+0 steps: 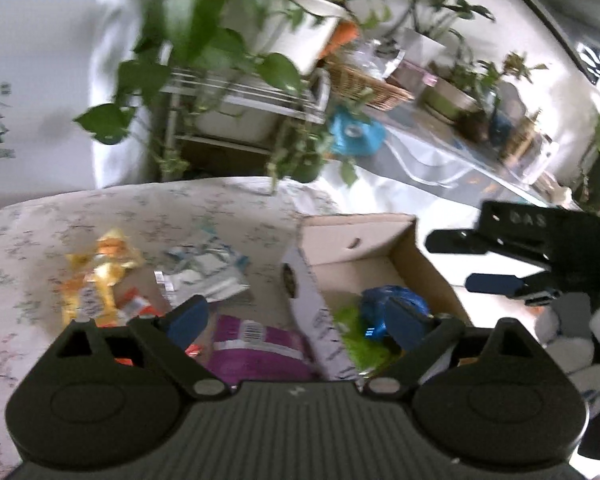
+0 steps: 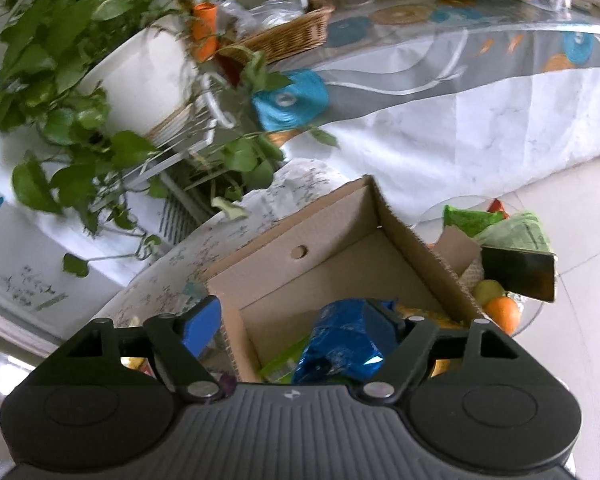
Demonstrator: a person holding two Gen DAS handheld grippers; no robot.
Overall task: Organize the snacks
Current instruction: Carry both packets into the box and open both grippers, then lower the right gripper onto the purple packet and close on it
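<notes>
A cardboard box (image 1: 360, 248) stands on a floral-covered seat (image 1: 80, 216). A blue foil snack (image 1: 384, 300) and a green packet (image 1: 356, 332) lie inside it. Loose snacks lie left of the box: a yellow-orange bag (image 1: 100, 272), a white-blue packet (image 1: 204, 272), a purple packet (image 1: 256, 344). My left gripper (image 1: 296, 320) is open and empty, straddling the box's left wall. My right gripper (image 2: 296, 328) is open above the box (image 2: 332, 256), with the blue foil snack (image 2: 340, 344) lying in the box between its fingers. The right gripper also shows in the left wrist view (image 1: 452, 260), right of the box.
Potted trailing plants on a white metal rack (image 1: 236, 96) stand behind the seat. A long table (image 2: 460, 92) with a patterned cloth holds a wicker basket (image 2: 292, 36) and pots. A glass side table (image 2: 512, 288) with fruit and packets sits right of the box.
</notes>
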